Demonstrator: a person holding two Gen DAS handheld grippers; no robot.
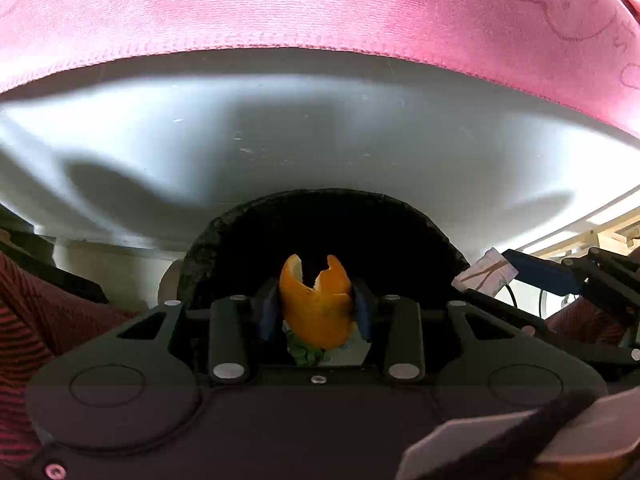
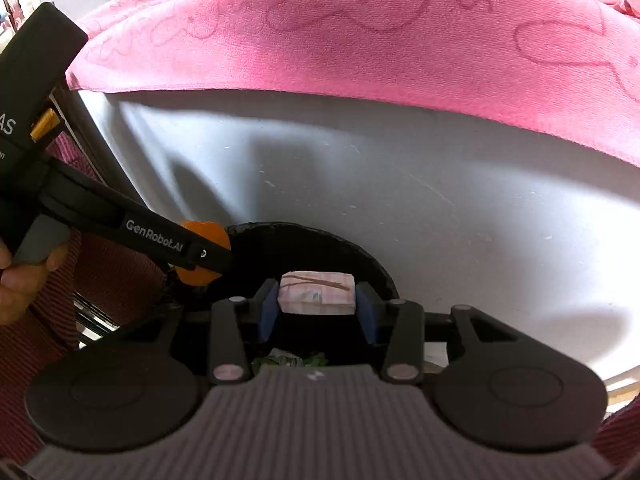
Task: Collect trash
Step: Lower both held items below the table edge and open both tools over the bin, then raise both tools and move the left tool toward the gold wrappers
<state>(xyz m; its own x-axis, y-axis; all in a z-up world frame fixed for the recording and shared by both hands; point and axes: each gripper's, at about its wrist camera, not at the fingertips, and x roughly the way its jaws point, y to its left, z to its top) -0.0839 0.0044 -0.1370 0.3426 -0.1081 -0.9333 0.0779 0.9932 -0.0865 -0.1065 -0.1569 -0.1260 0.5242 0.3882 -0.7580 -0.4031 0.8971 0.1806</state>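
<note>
I've got two bits of trash over the bin [image 2: 372, 258], a round black-lined opening set below the white table edge. Orange peel [image 1: 316, 304]: curled, bright orange w/ pale inside, standing upright, pinched btwn blue pads. Folded paper wrapper [image 2: 317, 293]: pinkish-white w/ brown streaks, held flat and level btwn pads, just above the bin mouth. Inside the bin I see green scraps [image 2: 288, 360], prob. leafy waste, view's too dark to tell.
</note>
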